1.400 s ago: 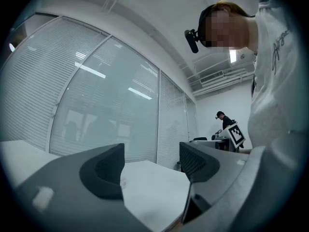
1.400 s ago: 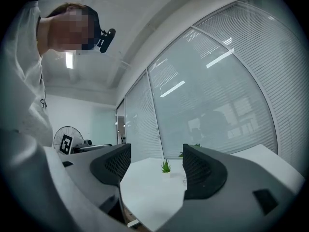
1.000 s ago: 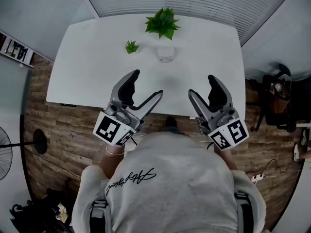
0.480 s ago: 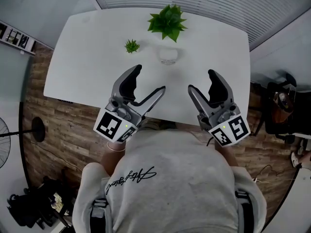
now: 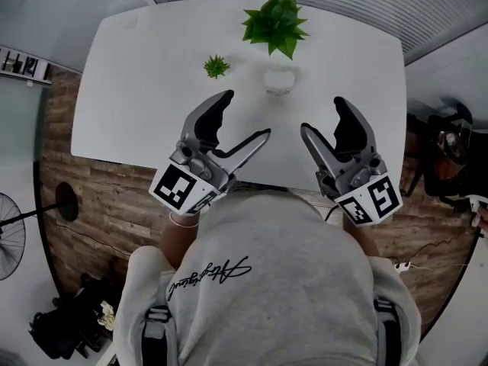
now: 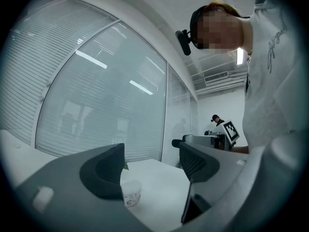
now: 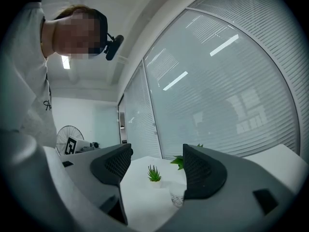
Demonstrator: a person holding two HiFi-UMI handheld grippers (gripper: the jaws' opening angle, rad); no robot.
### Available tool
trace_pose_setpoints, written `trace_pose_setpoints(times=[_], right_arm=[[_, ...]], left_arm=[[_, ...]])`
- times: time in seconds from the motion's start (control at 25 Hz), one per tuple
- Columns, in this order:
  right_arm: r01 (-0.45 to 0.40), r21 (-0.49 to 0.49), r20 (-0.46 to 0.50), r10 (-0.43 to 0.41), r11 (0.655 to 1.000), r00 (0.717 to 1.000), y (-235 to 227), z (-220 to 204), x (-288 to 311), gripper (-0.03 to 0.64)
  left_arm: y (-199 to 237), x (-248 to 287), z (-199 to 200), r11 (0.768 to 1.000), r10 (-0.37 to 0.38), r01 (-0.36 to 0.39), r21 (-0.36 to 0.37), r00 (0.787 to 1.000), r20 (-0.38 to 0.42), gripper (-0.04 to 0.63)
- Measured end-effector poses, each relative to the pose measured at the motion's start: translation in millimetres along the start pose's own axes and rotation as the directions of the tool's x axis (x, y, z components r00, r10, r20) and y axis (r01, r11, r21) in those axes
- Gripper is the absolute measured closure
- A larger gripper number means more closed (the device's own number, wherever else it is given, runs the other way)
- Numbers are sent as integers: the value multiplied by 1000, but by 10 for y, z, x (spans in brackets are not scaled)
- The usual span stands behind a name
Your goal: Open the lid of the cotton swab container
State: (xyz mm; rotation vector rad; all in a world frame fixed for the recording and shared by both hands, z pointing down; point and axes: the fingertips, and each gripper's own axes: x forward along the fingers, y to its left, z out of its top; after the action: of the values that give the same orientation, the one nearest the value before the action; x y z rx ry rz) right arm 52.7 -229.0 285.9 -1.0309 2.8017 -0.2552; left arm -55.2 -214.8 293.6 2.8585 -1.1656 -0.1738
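Head view, table: a white table is lying below the person, over a wood-plank floor
Head view, cotton swab container: the small clear cotton swab container is standing upright on the far part of the table, just in front of the large plant, with the small plant to its left
Head view, left gripper: the left gripper is hovering over the near half of the table with its jaws spread wide and nothing between them; the container is sitting beyond it and a little to its right, well apart
Head view, right gripper: the right gripper is hovering beside the left one, jaws likewise parted and empty; the container is lying ahead of it and to its left, between the lines of the two grippers
Left gripper view: the jaws are standing apart around bare tabletop; the container is showing low by the left jaw's inner edge, farther off on the table and not touched; the right gripper's marker cube is showing behind the right jaw
Right gripper view: the jaws are gaping with nothing gripped; the small plant is showing in the gap, the container is peeking out low beside the right jaw, untouched, and the large plant's leaves are rising behind that jaw
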Motion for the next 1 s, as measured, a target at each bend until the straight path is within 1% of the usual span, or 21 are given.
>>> trace_pose_setpoints(times=[0.2,0.32,0.48,0.6,0.84,1.0], right_arm=[[49,-2,-7,-49,999,999,-28,-65,27,304],[78,1,-20,-78,997,997,-67,-120,0,308],[108,1,-31,-108,994,994,-84,-158,-21,310],[126,2,-36,-126,992,991,-90,-181,-34,310],[143,-8,-52,-144,990,988,-102,-208,-55,310],[153,-8,-48,-153,988,987,-116,-202,-50,311]], left_arm=[[76,69,-102,999,-54,54,6,998,-29,253],[113,133,-227,996,-85,85,-7,995,-56,253],[164,241,-415,992,-128,127,-20,986,-103,253],[218,342,-554,988,-153,153,-10,979,-136,253],[328,508,-820,984,-179,179,-20,963,-199,244],[390,594,-1016,982,-189,190,-19,949,-252,236]])
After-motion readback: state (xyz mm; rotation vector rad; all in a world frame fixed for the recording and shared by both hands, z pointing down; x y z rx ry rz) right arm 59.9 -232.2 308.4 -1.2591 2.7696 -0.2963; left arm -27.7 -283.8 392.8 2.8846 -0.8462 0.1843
